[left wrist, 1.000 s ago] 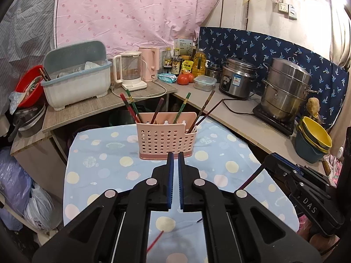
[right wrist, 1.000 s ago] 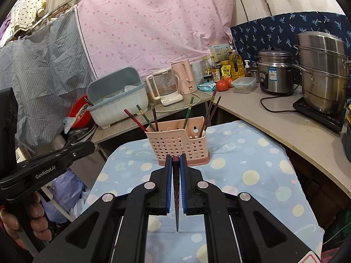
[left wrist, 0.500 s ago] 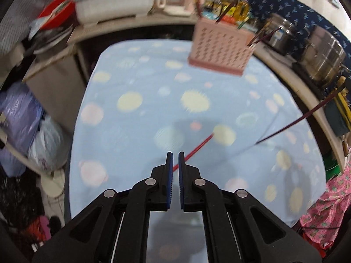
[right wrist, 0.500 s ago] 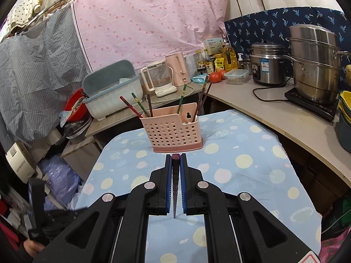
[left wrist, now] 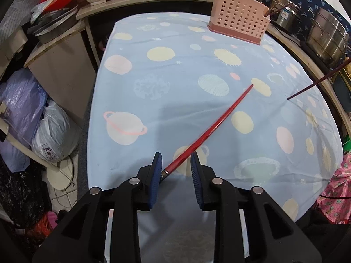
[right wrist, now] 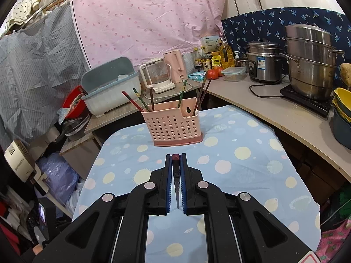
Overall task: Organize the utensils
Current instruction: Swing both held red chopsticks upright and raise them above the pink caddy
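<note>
Pink perforated utensil caddy (right wrist: 175, 125) sits upright at the far end of the desk (right wrist: 241, 171), 12 o'clock from the right hand-held gripper (right wrist: 176, 182); in the left wrist view it is up at 1 o'clock (left wrist: 239, 19). Inside it: several chopsticks (right wrist: 140, 103) leaning out, a red and a green one on its left side, a dark one mid-left, a green one mid, two dark ones at right. White-and-teal dish bin (right wrist: 109, 89) on the side counter at 10 o'clock holds white dishes, details too small to tell. Desk is covered by a light blue cloth with planet and dot prints. Kitchen counter runs along 2–3 o'clock with rice cooker (right wrist: 263, 63), stacked steel steamer pots (right wrist: 311, 59), yellow bowls (right wrist: 342, 100); pink dotted sheet (right wrist: 149, 17) hangs behind. Right hand-held gripper is clenched on a dark red chopstick (right wrist: 176, 182), seen end-on between the pads. Left hand-held gripper (left wrist: 175, 171) has its jaws opening, straddling the butt end of a red chopstick (left wrist: 210, 129) that lies flat on the cloth pointing to 1 o'clock; pads not pressing it. Versus a second ago: left unit has dropped and pitched down from facing the caddy to looking at the cloth, jaws went from closed to parted. Right view barely changed.
</note>
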`<state>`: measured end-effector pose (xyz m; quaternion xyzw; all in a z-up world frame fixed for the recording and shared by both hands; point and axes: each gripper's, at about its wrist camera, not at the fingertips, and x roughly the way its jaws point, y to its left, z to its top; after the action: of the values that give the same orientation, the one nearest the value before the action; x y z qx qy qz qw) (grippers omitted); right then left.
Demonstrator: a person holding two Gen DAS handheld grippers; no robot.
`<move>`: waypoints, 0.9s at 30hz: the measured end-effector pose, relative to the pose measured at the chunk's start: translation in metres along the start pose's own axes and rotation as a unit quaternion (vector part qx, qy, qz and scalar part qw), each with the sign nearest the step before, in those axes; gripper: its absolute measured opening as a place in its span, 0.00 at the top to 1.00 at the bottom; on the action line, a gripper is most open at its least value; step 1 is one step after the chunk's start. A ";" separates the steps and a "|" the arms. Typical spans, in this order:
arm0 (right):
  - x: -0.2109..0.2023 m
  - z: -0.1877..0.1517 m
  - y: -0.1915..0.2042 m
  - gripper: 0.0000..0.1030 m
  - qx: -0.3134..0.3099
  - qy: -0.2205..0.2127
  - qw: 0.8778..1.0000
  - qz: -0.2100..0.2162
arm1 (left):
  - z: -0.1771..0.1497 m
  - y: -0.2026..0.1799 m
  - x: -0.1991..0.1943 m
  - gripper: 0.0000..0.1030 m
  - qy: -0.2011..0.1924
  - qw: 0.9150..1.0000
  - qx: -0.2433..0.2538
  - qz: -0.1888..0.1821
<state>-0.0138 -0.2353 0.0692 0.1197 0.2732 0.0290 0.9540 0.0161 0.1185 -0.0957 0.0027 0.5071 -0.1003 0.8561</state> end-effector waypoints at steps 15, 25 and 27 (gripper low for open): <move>-0.031 -0.020 0.014 0.93 -0.004 0.023 1.000 0.021 | -0.041 -0.030 -0.018 0.75 0.022 1.000 -0.013 -0.007; -0.045 -0.030 0.022 0.93 -0.004 0.030 0.999 0.040 | -0.052 -0.042 -0.026 0.93 0.030 0.999 -0.009 -0.016; -0.047 -0.030 0.024 0.93 -0.005 0.028 0.999 0.044 | -0.048 -0.046 -0.030 0.93 0.024 1.000 -0.006 -0.017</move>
<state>-0.0692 -0.2113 0.0748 0.1257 0.2939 0.0753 0.9445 -0.0473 0.0840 -0.0885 -0.0091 0.5281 -0.1117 0.8418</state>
